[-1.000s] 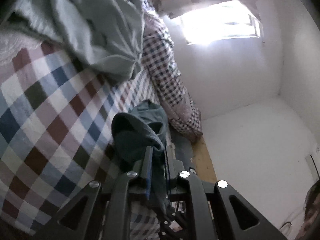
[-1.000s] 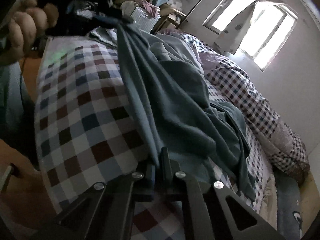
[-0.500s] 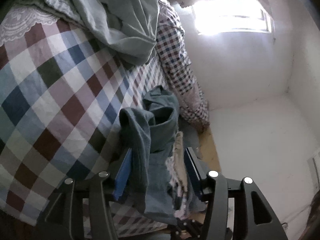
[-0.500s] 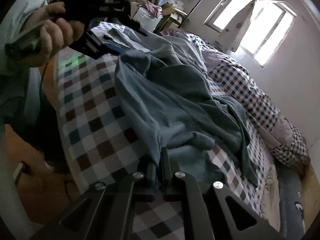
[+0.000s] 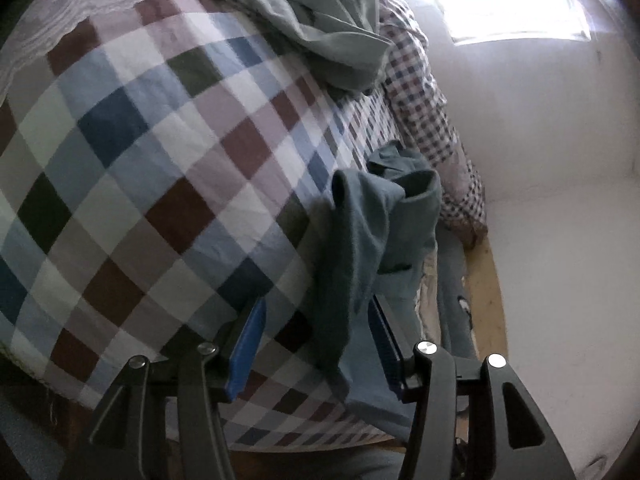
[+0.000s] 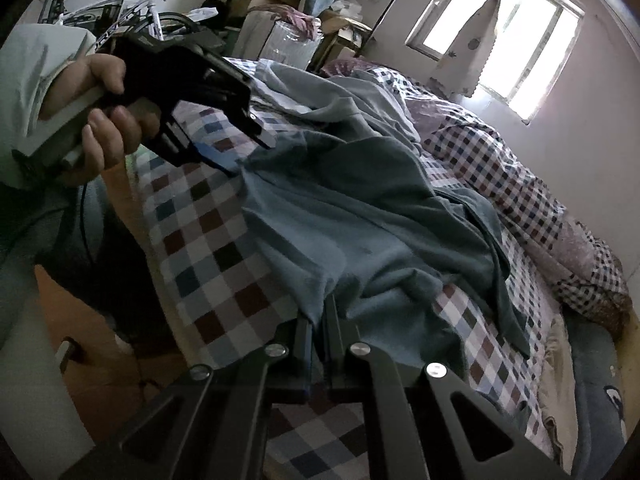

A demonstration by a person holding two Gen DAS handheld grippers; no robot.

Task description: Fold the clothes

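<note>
Checked bedspread [image 6: 224,264]: teal garment [image 6: 360,216] rumpled; right gripper [image 6: 318,320] pinching hem, left gripper [image 5: 316,344] spread; regrasp probably needed.

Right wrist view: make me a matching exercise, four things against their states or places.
Things:
1. right gripper
2. left gripper
3. teal garment
4. bicycle

States or places:
A. behind the bed, by the wall
B. open
C. shut on fabric
D. crumpled on the checked bedspread

Pairs: 1-C, 2-B, 3-D, 4-A
</note>
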